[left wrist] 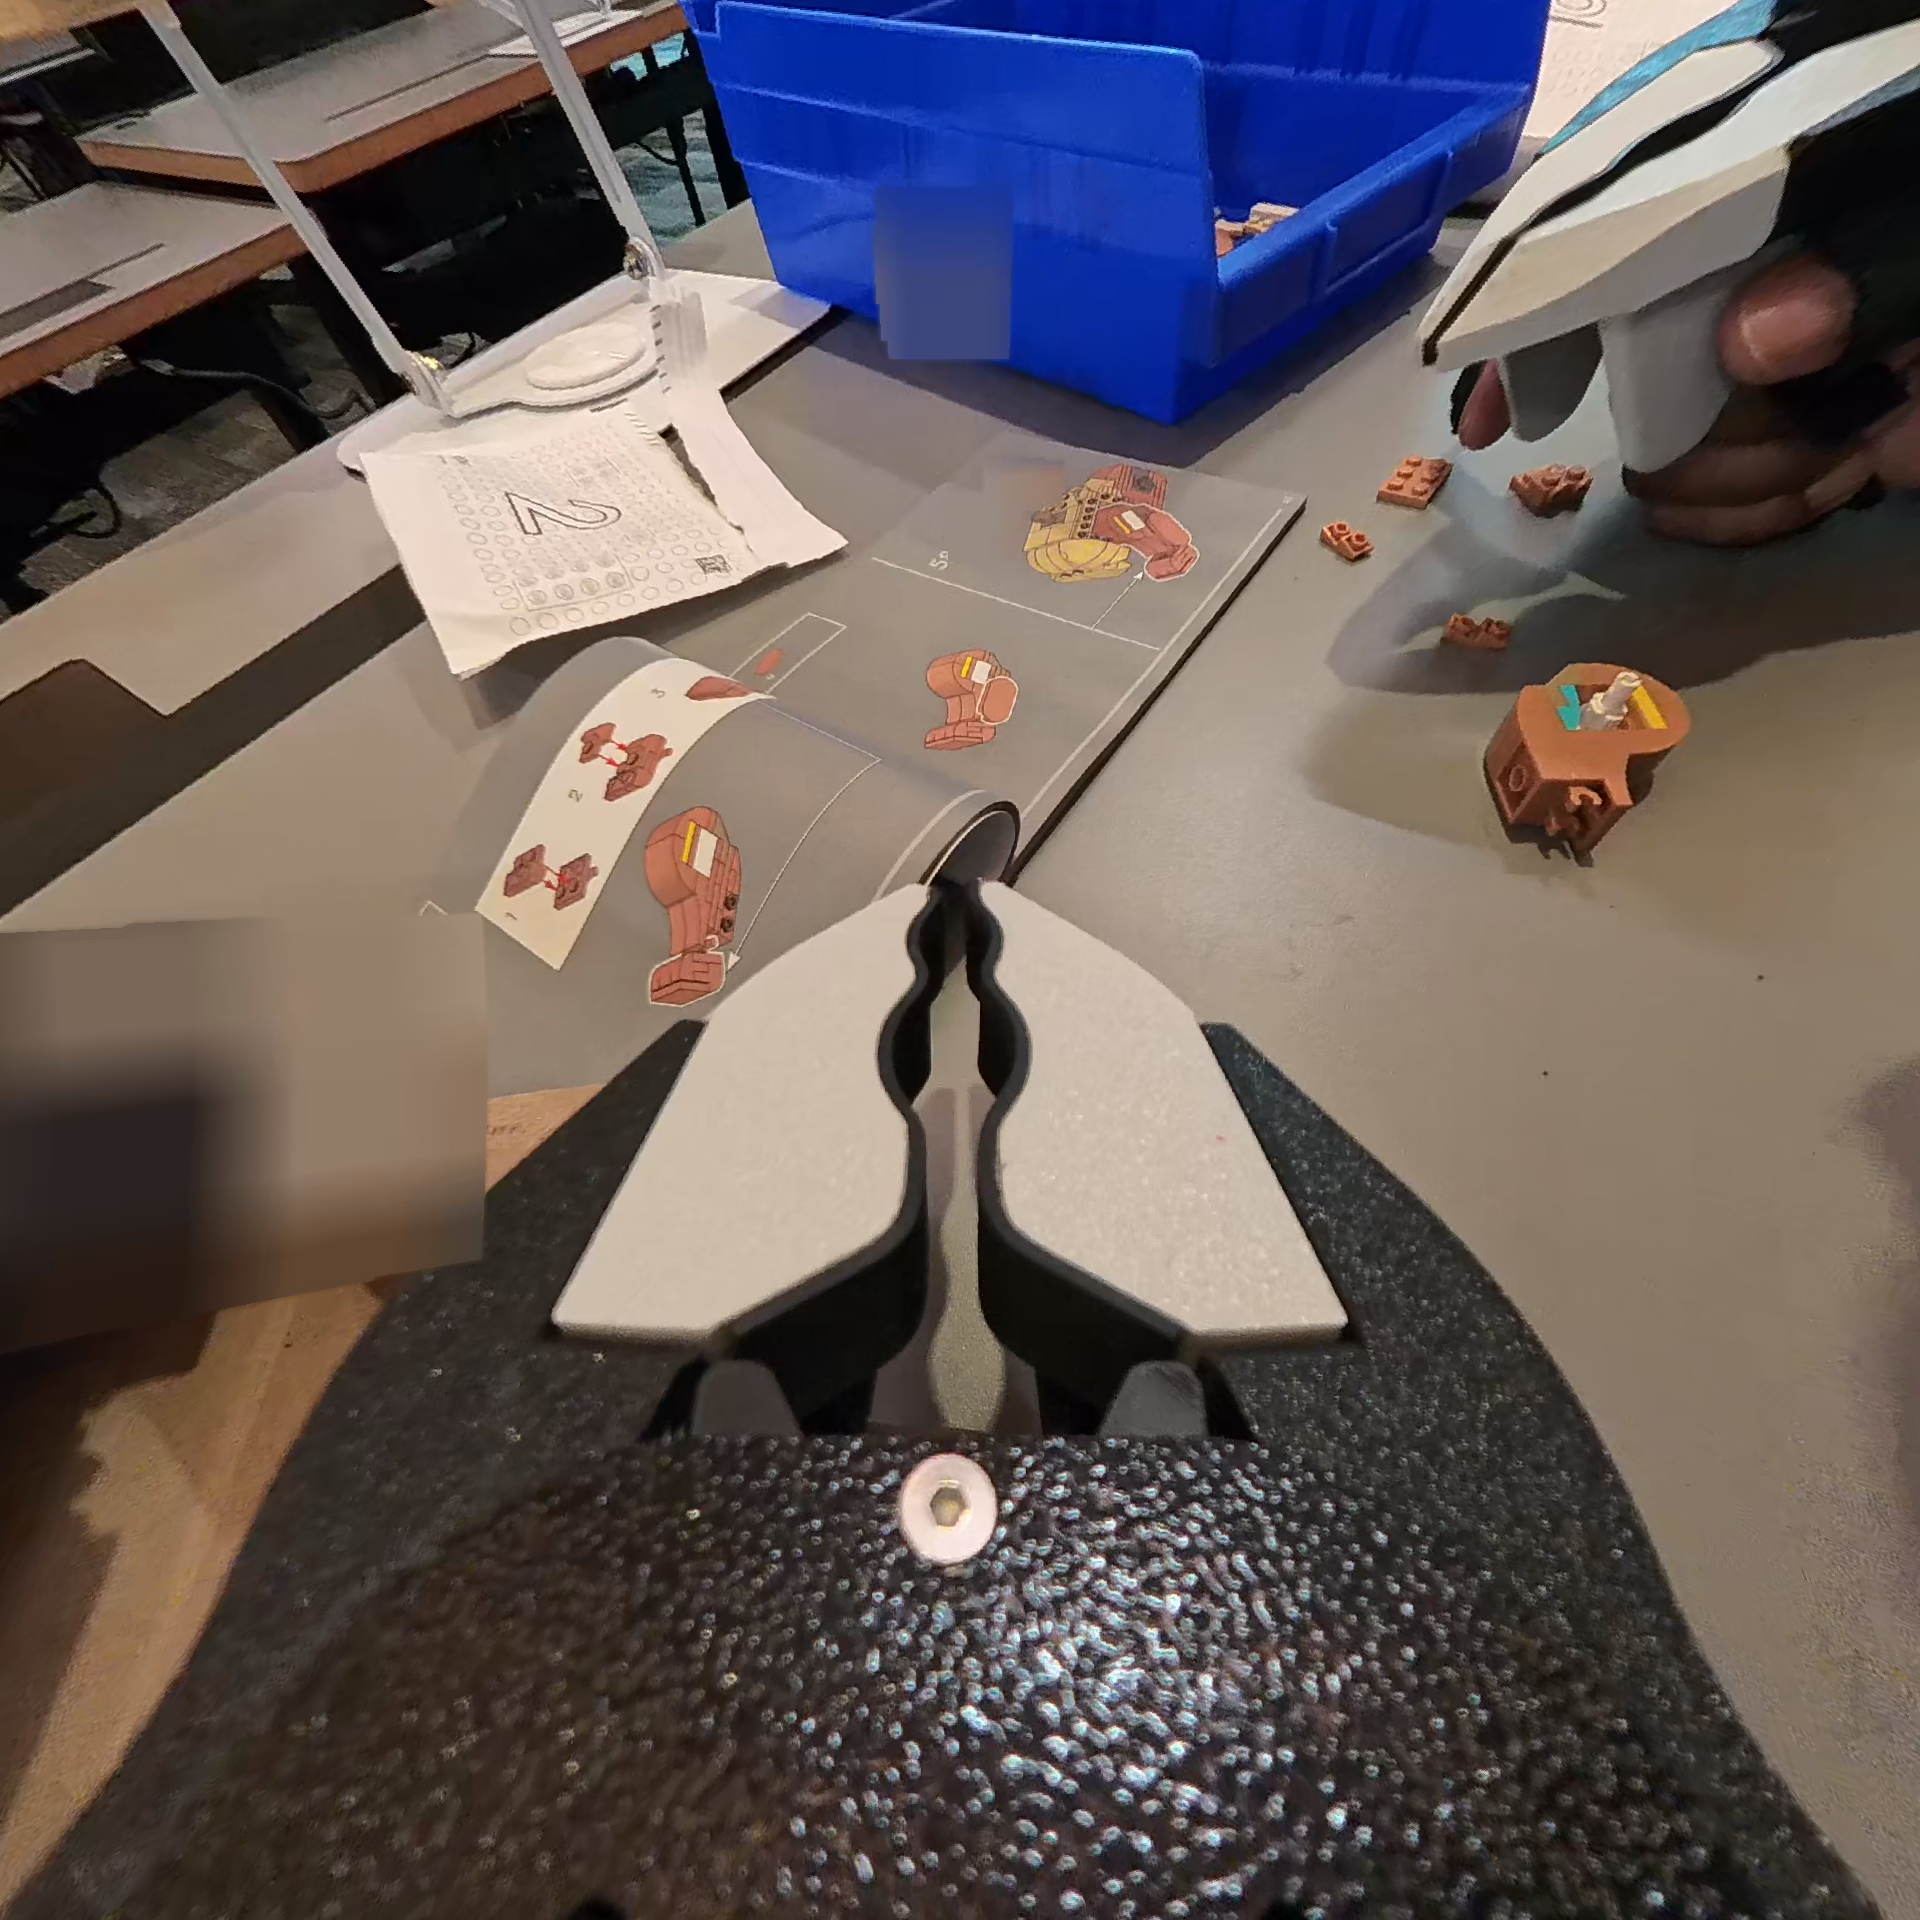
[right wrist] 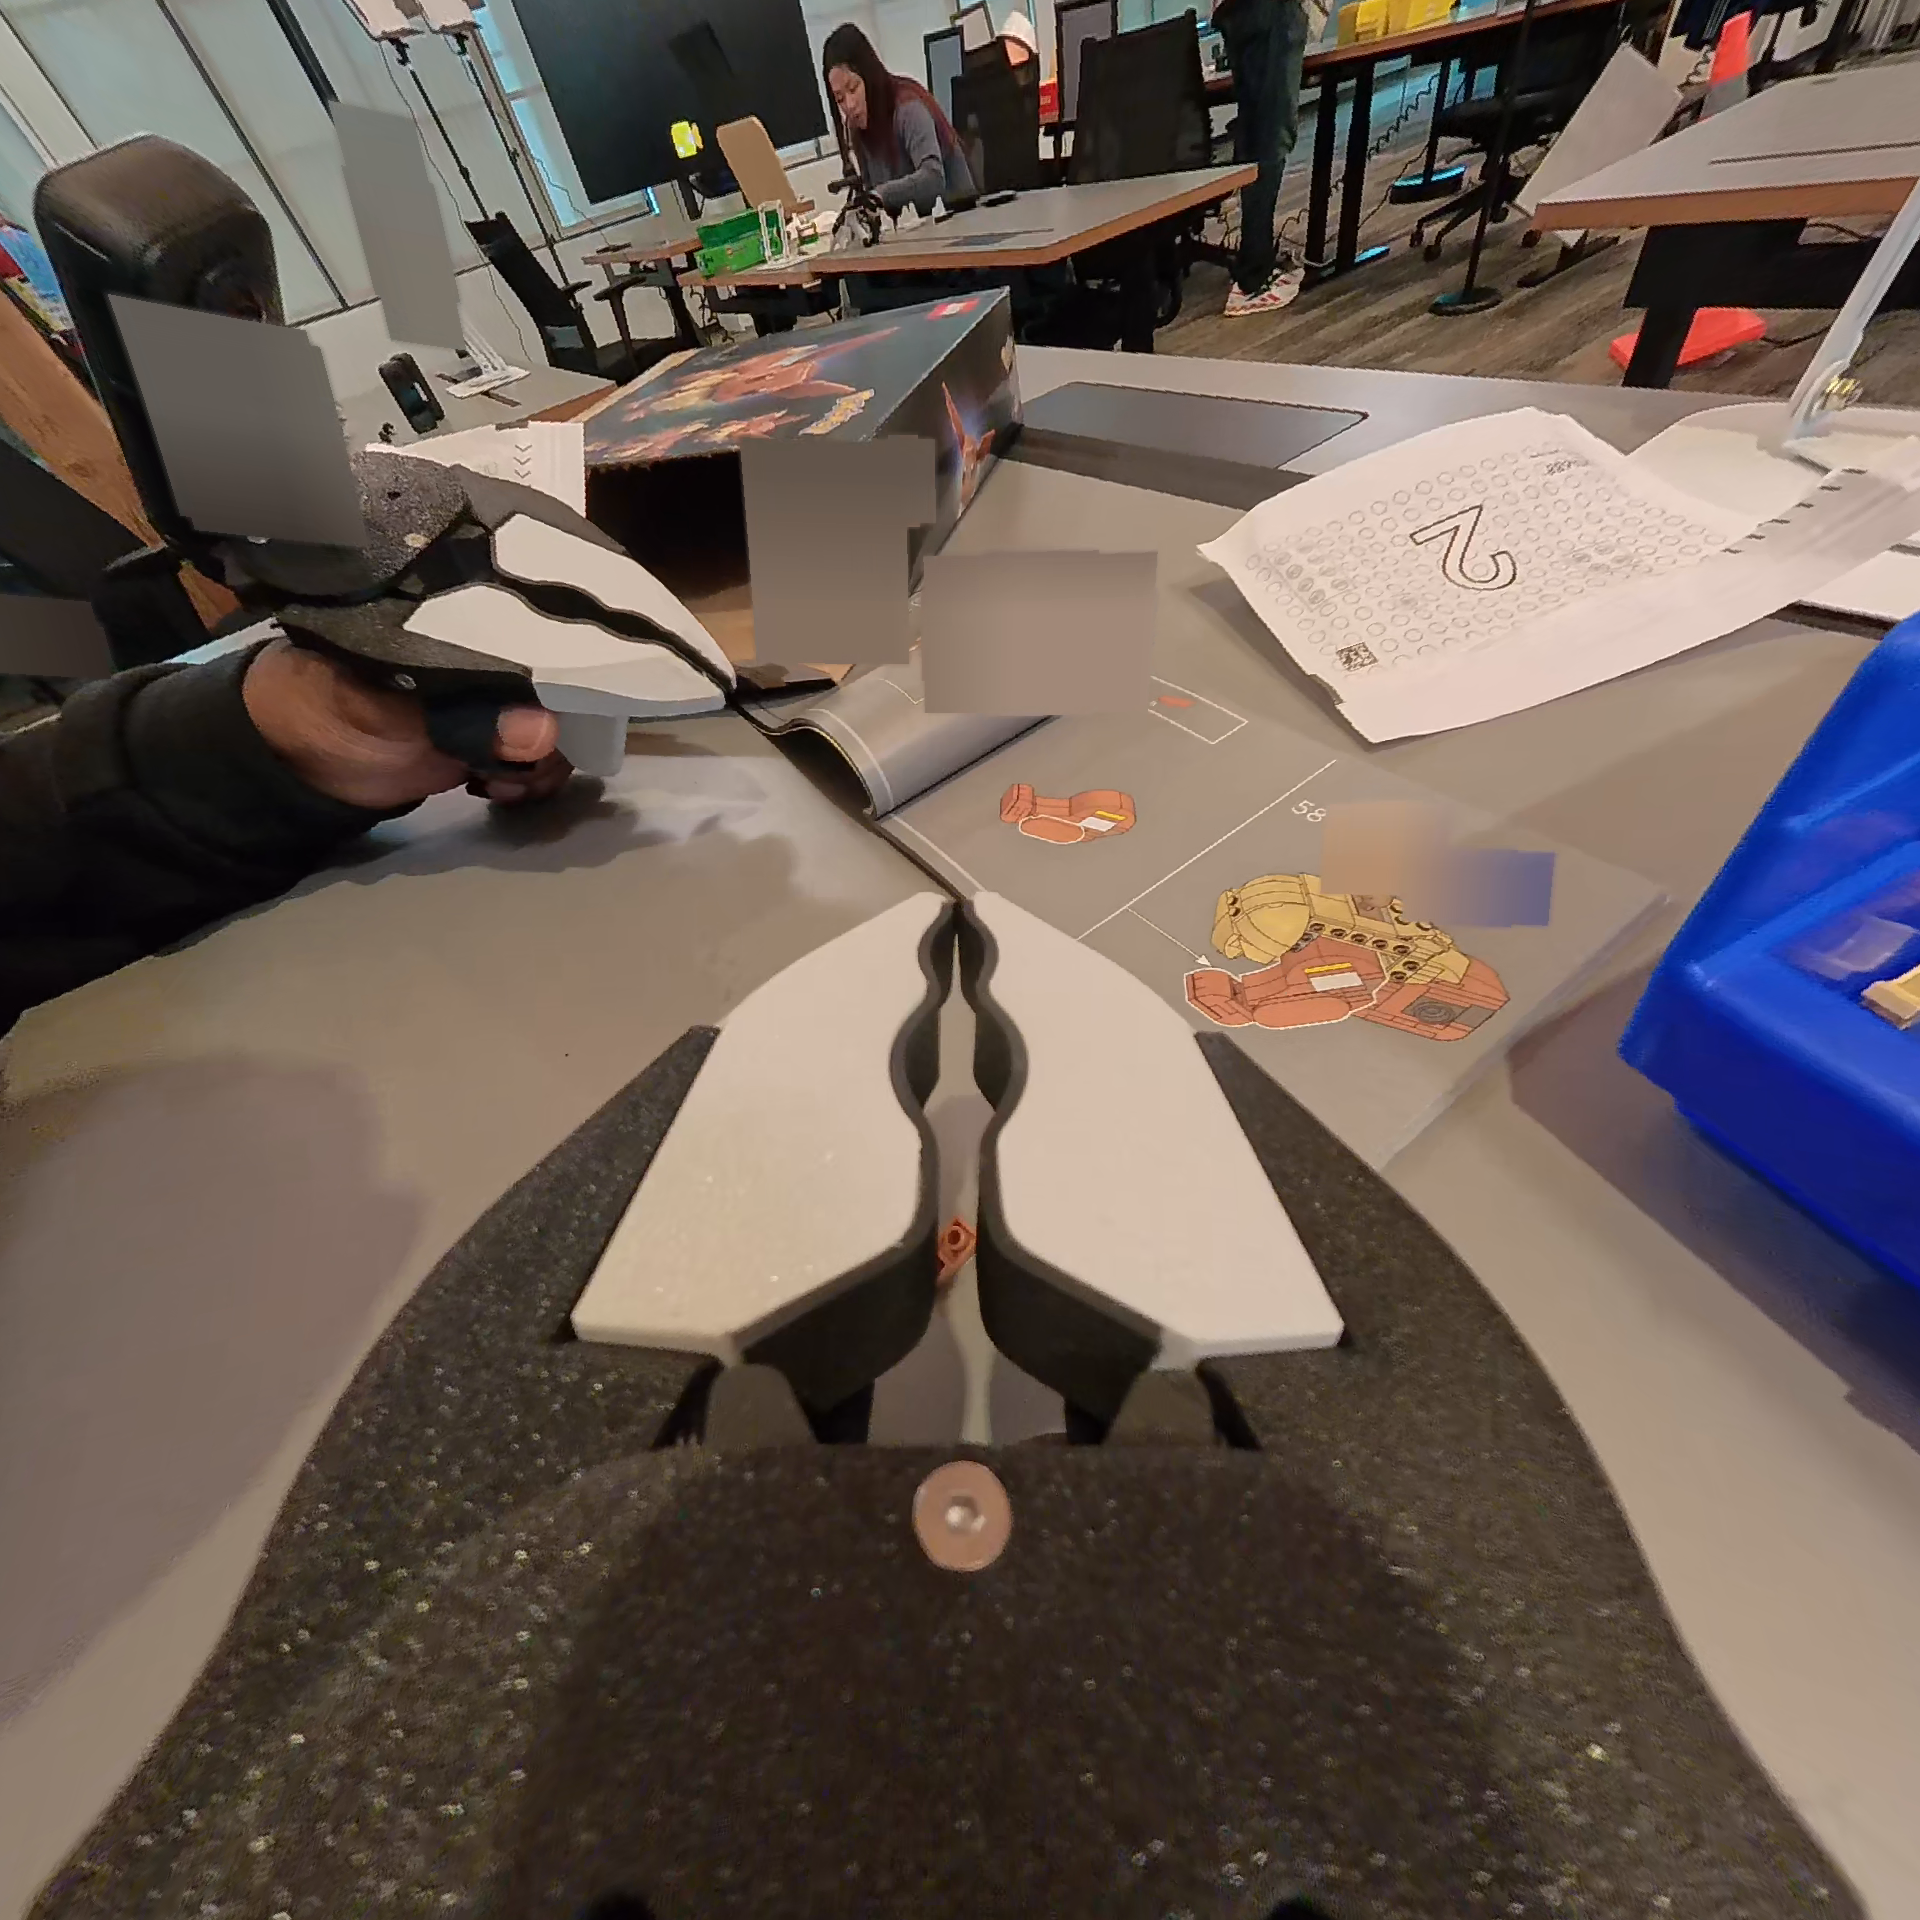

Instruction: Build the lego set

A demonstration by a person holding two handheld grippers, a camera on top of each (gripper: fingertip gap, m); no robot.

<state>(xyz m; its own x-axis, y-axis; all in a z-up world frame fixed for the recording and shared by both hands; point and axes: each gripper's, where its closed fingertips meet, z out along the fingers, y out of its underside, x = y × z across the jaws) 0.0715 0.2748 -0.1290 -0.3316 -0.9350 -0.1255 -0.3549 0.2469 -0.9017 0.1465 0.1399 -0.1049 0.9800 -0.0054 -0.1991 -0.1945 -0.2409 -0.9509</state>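
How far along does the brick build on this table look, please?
Done: a partly built brown model stands on the table. In hand: the left gripper pinches a curled booklet page; the right gripper is shut, holding nothing. Left: loose brown pieces lie unattached beside it.

Each camera sat just behind its own claw, looking forward and down along the fingers, close over the grey desk (left wrist: 1351, 1091). The left wrist view faced the blue bin (left wrist: 1039, 208); the right wrist view faced across the room. Both shared the open instruction booklet (left wrist: 1039, 644) and the printed white sheet (right wrist: 1475, 561).
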